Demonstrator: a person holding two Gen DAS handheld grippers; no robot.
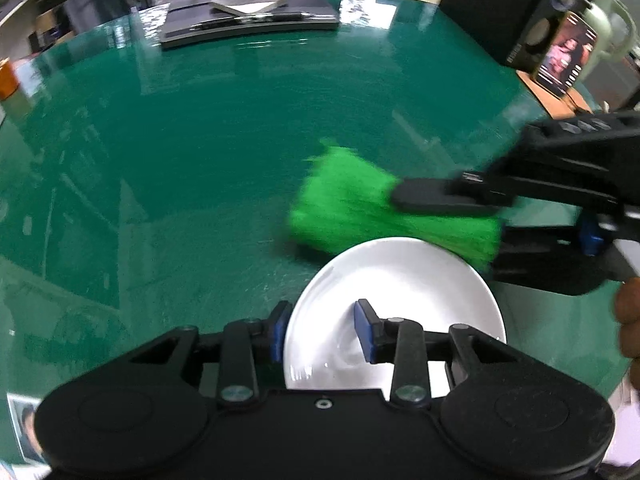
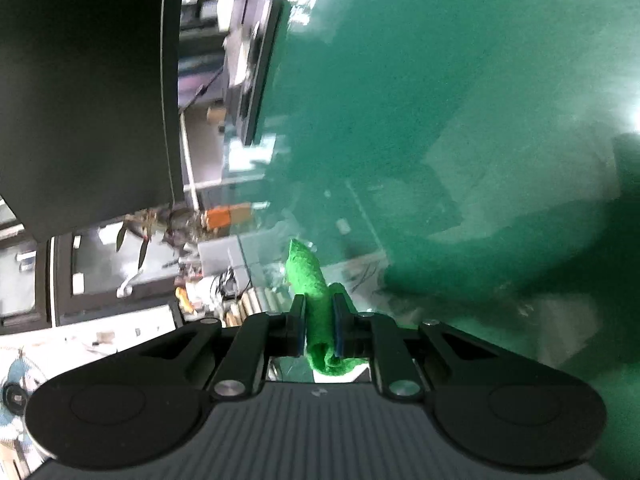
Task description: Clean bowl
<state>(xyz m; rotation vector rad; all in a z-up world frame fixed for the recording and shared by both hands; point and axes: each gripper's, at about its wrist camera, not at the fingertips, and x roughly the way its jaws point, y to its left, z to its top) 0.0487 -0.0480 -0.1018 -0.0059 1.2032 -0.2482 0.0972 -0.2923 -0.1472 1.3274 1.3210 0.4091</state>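
Observation:
A white bowl (image 1: pixel 400 280) stands tilted on the green table in the left wrist view. My left gripper (image 1: pixel 322 330) is shut on its near rim, one blue pad outside the wall and the other inside. A bright green cloth (image 1: pixel 344 204), blurred, hangs just beyond the bowl's far rim, overlapping it at the right. My right gripper (image 1: pixel 444 224) comes in from the right, shut on that cloth. In the right wrist view the green cloth (image 2: pixel 308 272) is pinched between the blue pads of the right gripper (image 2: pixel 320 314), folded and sticking out ahead. The bowl is hidden there.
The green glossy table (image 1: pixel 200 152) spreads out ahead. A monitor base with a grey notebook (image 1: pixel 248 4) stands at the back, a black box (image 1: pixel 492 4) and a printed card (image 1: pixel 564 56) at back right. A person's fingers (image 1: pixel 628 320) show at the right edge.

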